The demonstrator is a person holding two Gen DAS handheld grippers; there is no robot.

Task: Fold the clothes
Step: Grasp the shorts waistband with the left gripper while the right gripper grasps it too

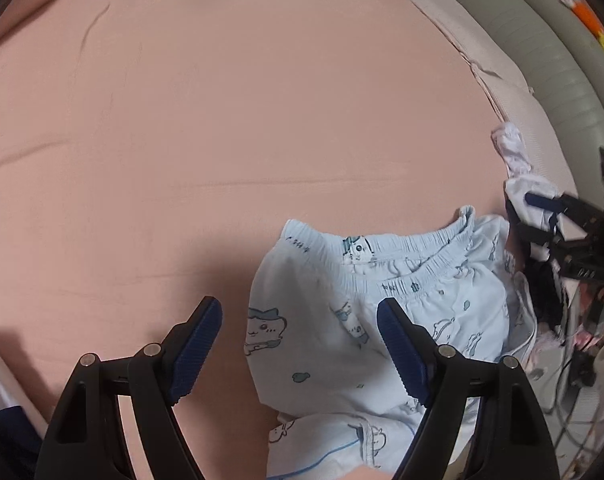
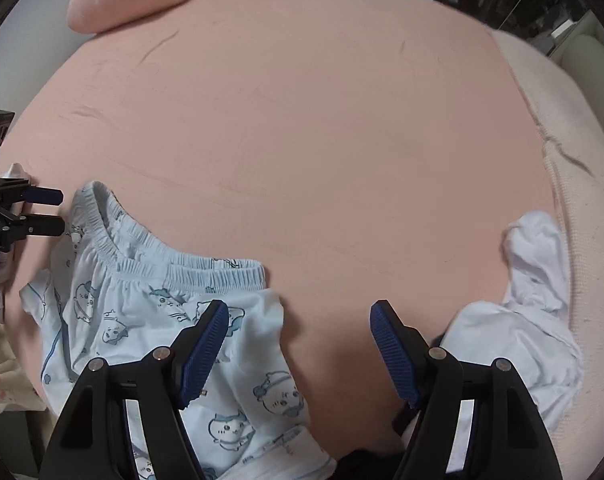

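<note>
A: How do the tools stand?
B: The left gripper [image 1: 299,344] is spread wide at the bottom of its frame, nothing between the pads; its right finger overlaps the pale blue printed pajama pants [image 1: 366,300].
A: And the other?
B: The right gripper [image 2: 299,350] is spread too, empty, over the pink bedsheet [image 2: 302,140].
A: The clothes?
B: Pants lie lower left in the right view, a white garment [image 2: 518,320] lower right.
</note>
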